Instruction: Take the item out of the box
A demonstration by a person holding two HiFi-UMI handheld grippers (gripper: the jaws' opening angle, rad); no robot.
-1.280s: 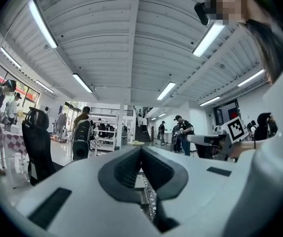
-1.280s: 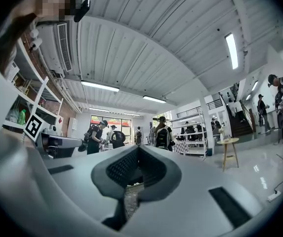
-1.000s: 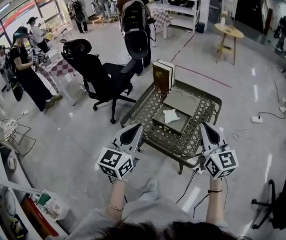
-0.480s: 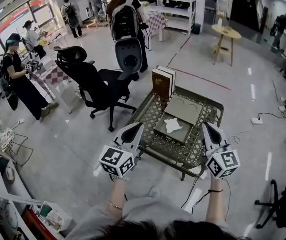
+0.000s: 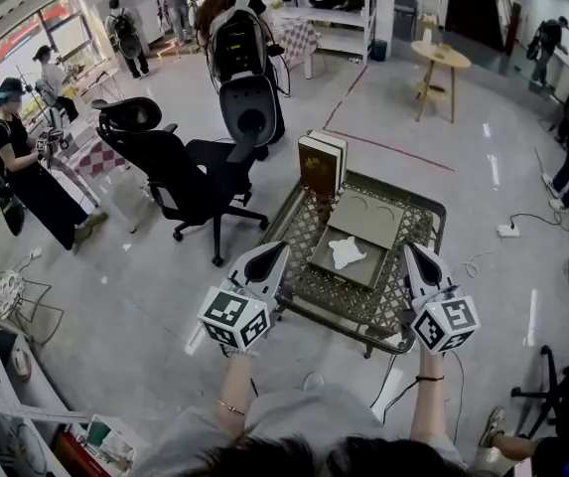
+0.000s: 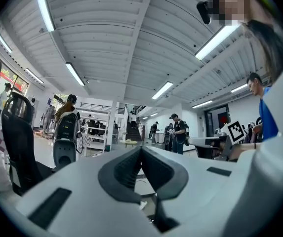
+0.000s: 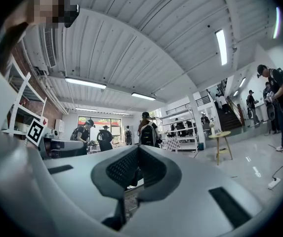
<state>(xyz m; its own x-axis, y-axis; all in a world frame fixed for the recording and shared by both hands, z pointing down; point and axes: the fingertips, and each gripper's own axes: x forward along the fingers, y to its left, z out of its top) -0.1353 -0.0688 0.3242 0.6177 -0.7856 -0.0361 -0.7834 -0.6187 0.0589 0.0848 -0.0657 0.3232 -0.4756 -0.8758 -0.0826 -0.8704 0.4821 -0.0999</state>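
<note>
While both claws hang short of the surface: nothing touches the box yet, judging by the head view.
Left claw (image 5: 273,253): jaws together, nothing between them; lower centre-left of the frame.
Right claw (image 5: 410,253): jaws together, empty; lower centre-right of the frame.
Surface (image 5: 309,229): wire-mesh top, centre of the frame.
Box (image 5: 336,268): flat grey tray, open, lying on the surface.
Lid (image 5: 368,215): grey panel, probably the lid, touching the box on its upper-right side.
Item (image 5: 347,253): flat white piece inside the box; too small to read its long axis.
Books (image 5: 322,162): upright at the upper-left edge of the surface, apart from the box.
Bearing: item lies between the two claw tips, level with them in the frame; neither claw is clearly nearer.
Box axis: box and lid run from lower left to upper right.
Next move (judgement): one claw must open, then swing inward and down onto the item.
</note>
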